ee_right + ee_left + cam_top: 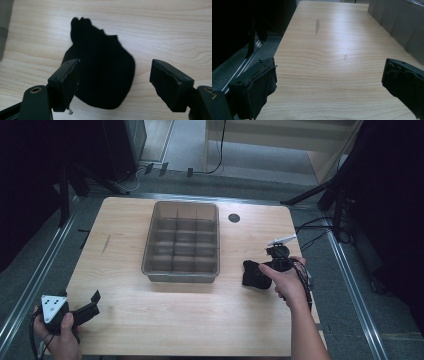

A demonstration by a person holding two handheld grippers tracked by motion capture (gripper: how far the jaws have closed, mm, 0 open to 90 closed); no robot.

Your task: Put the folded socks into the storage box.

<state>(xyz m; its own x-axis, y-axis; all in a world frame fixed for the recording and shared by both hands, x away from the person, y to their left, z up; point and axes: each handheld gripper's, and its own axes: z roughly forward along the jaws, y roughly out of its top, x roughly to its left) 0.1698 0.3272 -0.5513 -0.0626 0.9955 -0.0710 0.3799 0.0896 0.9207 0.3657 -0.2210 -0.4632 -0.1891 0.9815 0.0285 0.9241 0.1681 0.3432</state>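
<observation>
A black cloth bundle [253,274] [102,75] lies on the wooden table [130,320] right of the tray. My right gripper [262,270] [113,85] hovers over it, open, its jaws standing on either side of the cloth without closing on it. My left gripper [92,302] [329,82] rests near the table's front left corner, open, with bare wood between its jaws. A grey divided tray [181,241] [397,22] with several compartments sits mid-table.
A dark round hole [234,217] marks the table behind the tray's right corner. A thin dark mark [105,244] [317,25] runs along the wood at the left. Metal rails [30,285] and black stands flank the table, with cables [312,227] at the right.
</observation>
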